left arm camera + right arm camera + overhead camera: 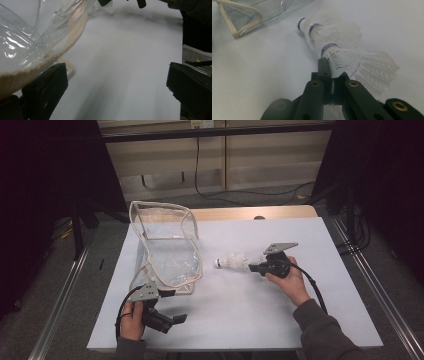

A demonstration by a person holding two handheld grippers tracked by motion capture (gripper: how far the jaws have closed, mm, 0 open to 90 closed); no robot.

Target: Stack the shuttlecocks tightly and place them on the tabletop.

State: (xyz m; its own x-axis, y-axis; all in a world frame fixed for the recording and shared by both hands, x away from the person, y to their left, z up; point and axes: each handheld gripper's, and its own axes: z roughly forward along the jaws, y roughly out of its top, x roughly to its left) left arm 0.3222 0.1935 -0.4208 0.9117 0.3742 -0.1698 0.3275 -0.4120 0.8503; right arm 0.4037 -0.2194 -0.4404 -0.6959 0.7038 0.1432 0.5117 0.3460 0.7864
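Toward the left edge of the table (300,320), a clear bag (167,255) is sitting with its open mouth facing the near edge, its trimmed rim lying just over one jaw of the left gripper (162,312), whose jaws are standing wide with nothing between them. Near the middle of the table, the right gripper (256,267) is holding a stack of shuttlecocks (234,261) by the feather end, jaws pinched narrow on it. The stack's long axis is running out from the fingers toward the bag, cork tip leading.
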